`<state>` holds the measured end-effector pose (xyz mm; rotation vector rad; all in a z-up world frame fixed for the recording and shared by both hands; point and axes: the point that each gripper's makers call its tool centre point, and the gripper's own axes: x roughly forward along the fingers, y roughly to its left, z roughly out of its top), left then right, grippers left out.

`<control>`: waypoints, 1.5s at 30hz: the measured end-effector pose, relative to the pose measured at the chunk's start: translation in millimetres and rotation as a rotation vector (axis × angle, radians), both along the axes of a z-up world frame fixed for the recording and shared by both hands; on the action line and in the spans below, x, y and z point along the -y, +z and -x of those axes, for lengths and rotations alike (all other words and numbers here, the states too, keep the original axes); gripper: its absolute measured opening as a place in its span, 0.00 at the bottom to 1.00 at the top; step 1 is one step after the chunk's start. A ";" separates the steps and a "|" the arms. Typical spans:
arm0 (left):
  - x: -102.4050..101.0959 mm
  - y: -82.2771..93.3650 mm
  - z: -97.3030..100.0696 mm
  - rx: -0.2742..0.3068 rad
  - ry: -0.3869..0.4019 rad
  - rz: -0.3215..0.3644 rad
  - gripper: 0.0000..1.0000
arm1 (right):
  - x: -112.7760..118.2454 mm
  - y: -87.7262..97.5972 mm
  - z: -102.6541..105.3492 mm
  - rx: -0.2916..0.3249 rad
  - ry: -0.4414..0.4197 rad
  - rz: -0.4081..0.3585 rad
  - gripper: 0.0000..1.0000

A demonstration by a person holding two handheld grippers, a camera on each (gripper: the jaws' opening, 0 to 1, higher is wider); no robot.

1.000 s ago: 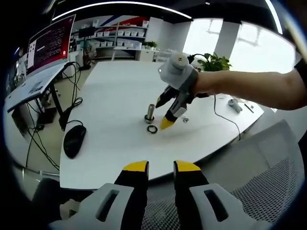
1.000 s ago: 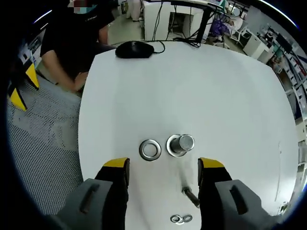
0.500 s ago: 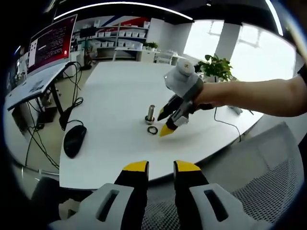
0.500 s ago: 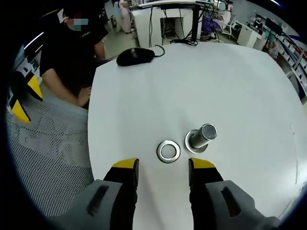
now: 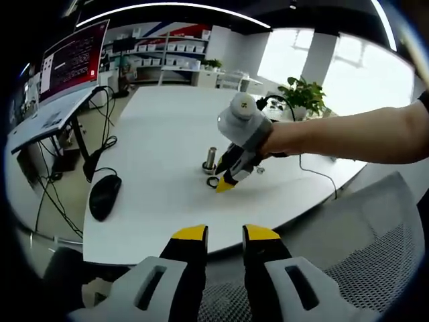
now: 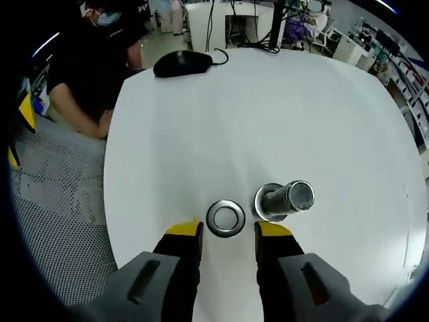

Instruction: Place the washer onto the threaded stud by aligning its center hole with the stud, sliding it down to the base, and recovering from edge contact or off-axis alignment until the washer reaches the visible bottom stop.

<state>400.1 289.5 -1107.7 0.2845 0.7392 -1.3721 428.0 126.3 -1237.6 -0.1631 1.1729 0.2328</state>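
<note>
We take the threaded stud (image 6: 287, 199) as our landmark: it stands upright on a round base flange on the white worktop (image 6: 268, 107), and the washer (image 6: 225, 218) lies flat on the worktop just beside that base, not yet on the stud. Our right gripper (image 6: 228, 235) hangs low over the washer with its yellow-tipped jaws parted, one tip on each side of the washer's near edge; we cannot tell whether the tips touch it. In the left gripper view the same stud (image 5: 210, 159) and washer (image 5: 212, 182) sit near the middle of the worktop (image 5: 167, 121), with the right gripper (image 5: 228, 180) and the person's bare forearm (image 5: 355, 137) reaching in over them. Our left gripper (image 5: 224, 235) is held back off the worktop's near edge, well apart from the stud, jaws slightly apart and holding nothing.

Around the stud the surface is plain white. A black computer mouse (image 5: 104, 196) with its cable lies near one edge, well apart from the stud. Beyond that edge stand a second desk with a monitor (image 5: 70, 60), shelving along the far wall, a potted plant (image 5: 301, 90) and bright windows. A mesh chair seat (image 6: 53, 194) sits beside the worktop, with a person in dark clothing (image 6: 94, 60) nearby.
</note>
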 end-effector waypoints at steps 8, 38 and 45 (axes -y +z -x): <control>-0.1 -0.1 0.0 0.000 0.001 0.001 0.18 | -3.7 -0.3 -3.6 0.012 0.034 0.003 0.29; -0.2 0.1 -0.9 -0.001 0.010 0.003 0.19 | -4.6 1.5 -2.3 0.070 0.100 0.079 0.24; -0.2 0.1 -0.7 0.001 0.010 0.002 0.19 | 1.1 0.1 -1.0 0.079 0.018 -0.001 0.23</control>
